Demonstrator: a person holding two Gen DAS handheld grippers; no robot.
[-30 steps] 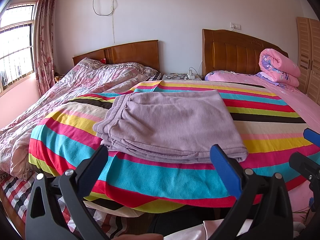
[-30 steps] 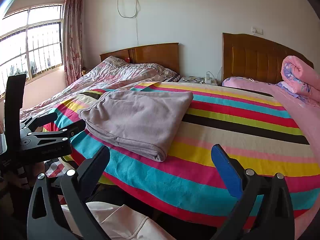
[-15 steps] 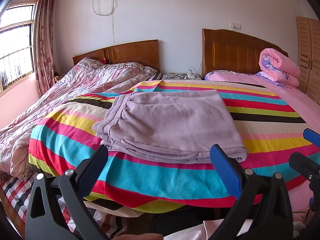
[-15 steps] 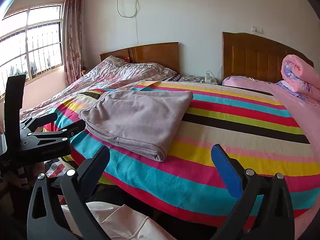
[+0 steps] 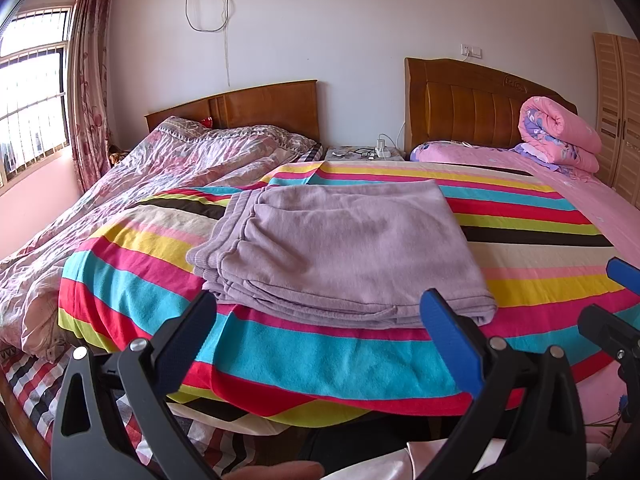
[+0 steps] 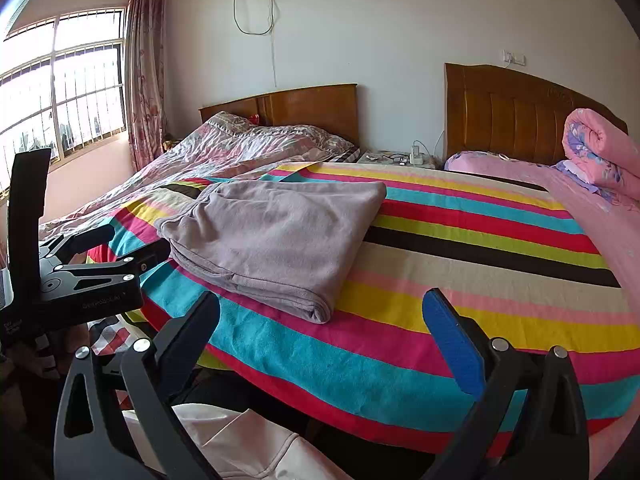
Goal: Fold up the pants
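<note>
Lilac pants (image 5: 344,252) lie folded in a flat stack on the striped blanket (image 5: 320,360); they also show in the right wrist view (image 6: 276,236). My left gripper (image 5: 320,324) is open and empty, held off the bed's near edge in front of the pants. My right gripper (image 6: 320,324) is open and empty, off the bed edge to the right of the pants. The left gripper also shows in the right wrist view (image 6: 92,264), left of the pants.
A second bed with a crumpled pink quilt (image 5: 140,184) lies to the left. A rolled pink quilt (image 5: 560,136) sits at the headboard on the right. A nightstand with chargers (image 5: 364,154) stands between the beds. White cloth (image 6: 240,448) lies below the grippers.
</note>
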